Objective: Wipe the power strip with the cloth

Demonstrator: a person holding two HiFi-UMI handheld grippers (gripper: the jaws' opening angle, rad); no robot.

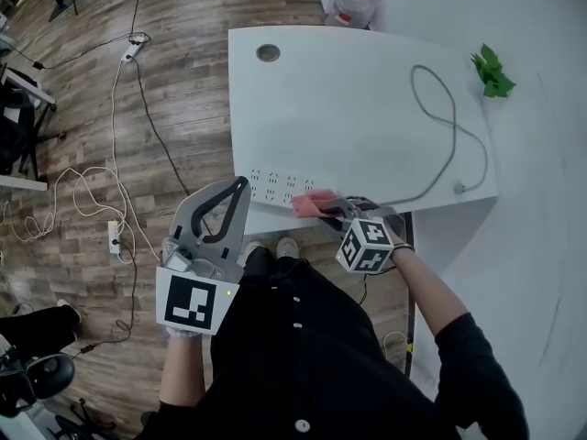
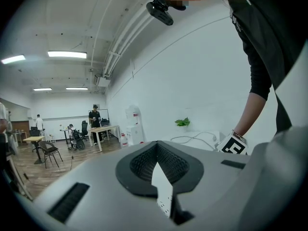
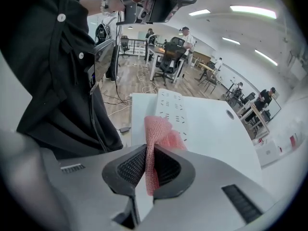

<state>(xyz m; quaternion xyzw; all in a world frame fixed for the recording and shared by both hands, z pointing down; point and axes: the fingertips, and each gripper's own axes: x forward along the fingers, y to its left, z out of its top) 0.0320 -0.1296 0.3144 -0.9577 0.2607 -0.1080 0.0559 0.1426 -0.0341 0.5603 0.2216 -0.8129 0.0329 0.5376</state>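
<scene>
A white power strip [image 1: 275, 186] [image 3: 172, 107] lies along the near edge of the white table [image 1: 367, 90], and its grey cable [image 1: 440, 126] loops across the tabletop. My right gripper [image 1: 332, 211] [image 3: 150, 165] is shut on a pink cloth [image 1: 310, 205] [image 3: 156, 138]. The cloth's free end rests on the strip's right end. My left gripper [image 1: 242, 185] [image 2: 156, 146] hangs off the table's front left edge, beside the strip's left end. Its jaw tips meet with nothing held; a sliver of the strip shows through the slit behind them.
A green plant sprig [image 1: 492, 73] lies at the table's far right, and a round grommet hole [image 1: 268, 53] sits at its far left. A water jug [image 1: 353, 3] stands beyond the table. Cables and another power strip [image 1: 115, 236] lie on the wooden floor at left.
</scene>
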